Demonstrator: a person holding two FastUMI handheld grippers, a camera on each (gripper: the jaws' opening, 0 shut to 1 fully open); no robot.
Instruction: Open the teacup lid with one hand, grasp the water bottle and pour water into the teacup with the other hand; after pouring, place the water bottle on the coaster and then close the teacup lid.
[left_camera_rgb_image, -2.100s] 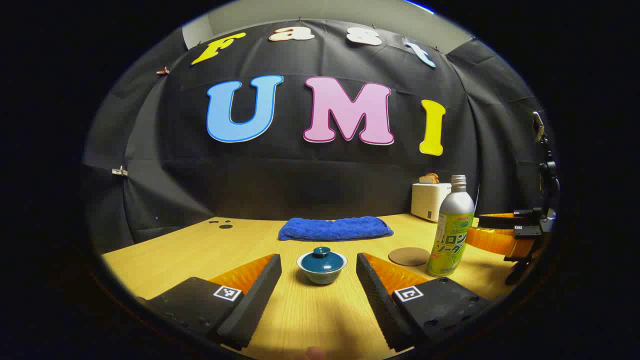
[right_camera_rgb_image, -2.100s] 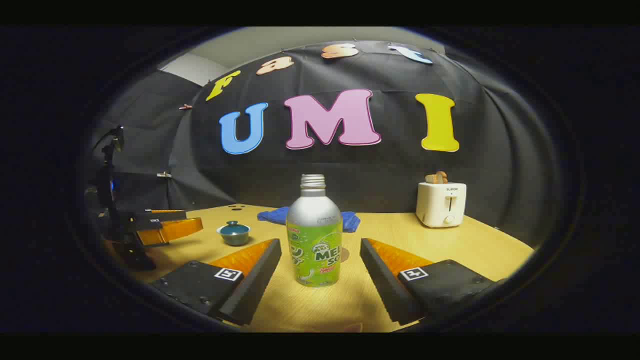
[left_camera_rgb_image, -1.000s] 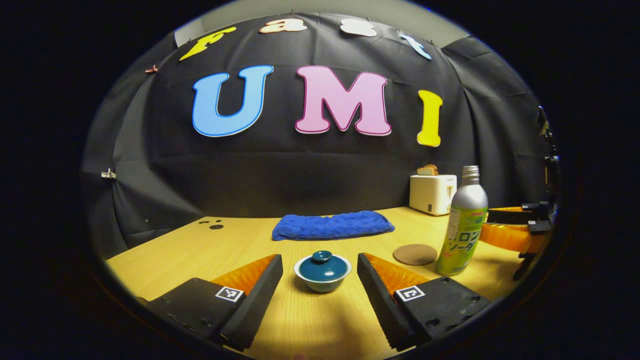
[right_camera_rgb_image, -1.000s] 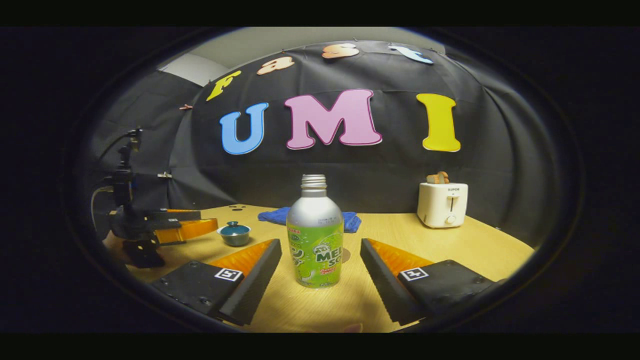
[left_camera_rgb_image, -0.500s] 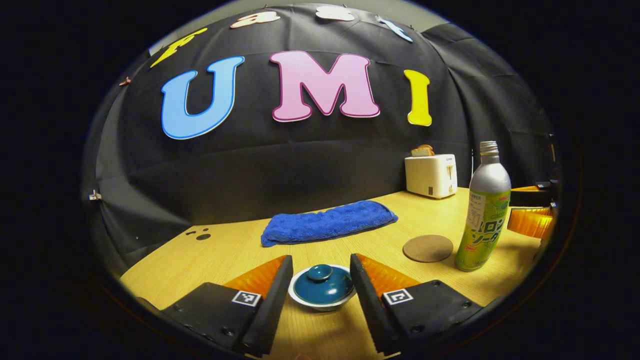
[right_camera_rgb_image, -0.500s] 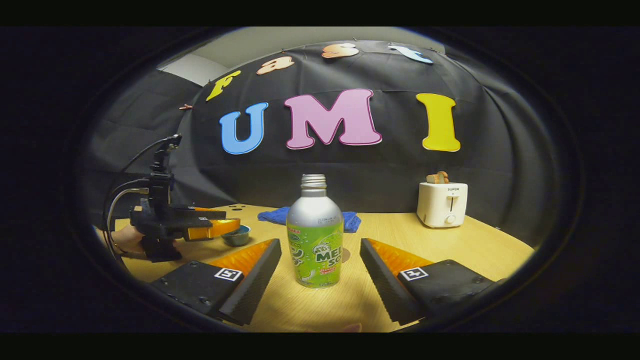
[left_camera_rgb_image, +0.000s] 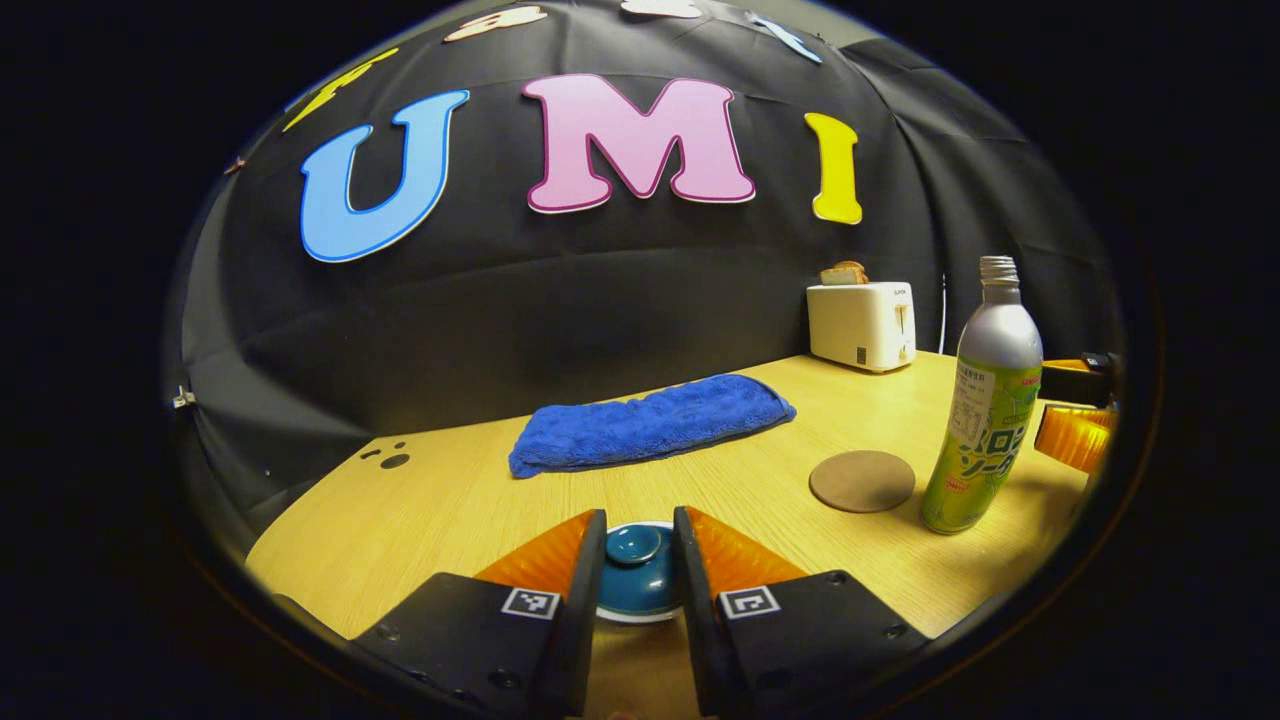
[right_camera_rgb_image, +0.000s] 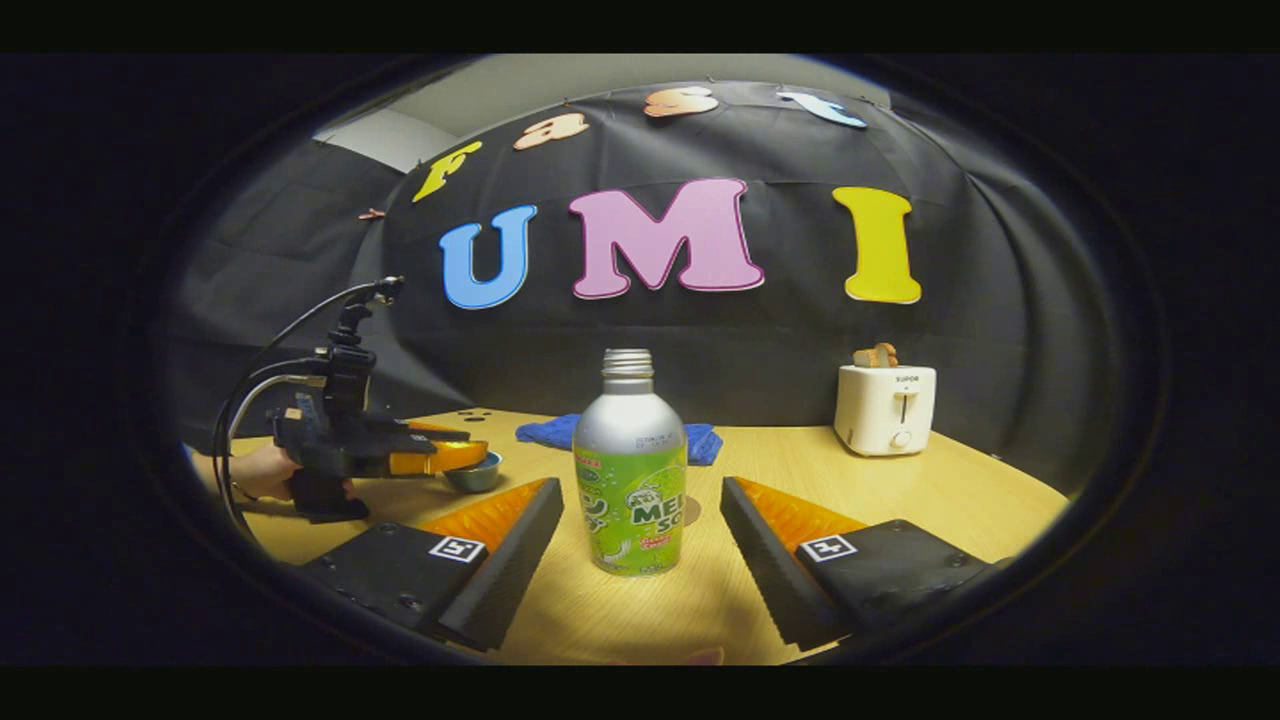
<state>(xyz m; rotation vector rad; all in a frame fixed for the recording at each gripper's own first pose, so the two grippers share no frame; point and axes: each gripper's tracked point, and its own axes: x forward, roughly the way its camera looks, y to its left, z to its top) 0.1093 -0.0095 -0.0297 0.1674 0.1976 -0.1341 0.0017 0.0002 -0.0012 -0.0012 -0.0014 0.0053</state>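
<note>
Jaws of left gripper (left_camera_rgb_image: 638, 545) narrow, flanking teacup lid (left_camera_rgb_image: 634, 545) knob; right gripper (right_camera_rgb_image: 640, 525) level, jaws wide around water bottle (right_camera_rgb_image: 629, 470).

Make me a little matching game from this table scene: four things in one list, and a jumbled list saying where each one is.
Things:
1. teacup lid
2. water bottle
3. coaster
4. blue towel

Places:
A. lying flat and bare on the table, beside the bottle
B. folded near the back wall
C. between the left gripper's closing fingers
D. standing upright in front of the open right gripper

Pairs: 1-C, 2-D, 3-A, 4-B
</note>
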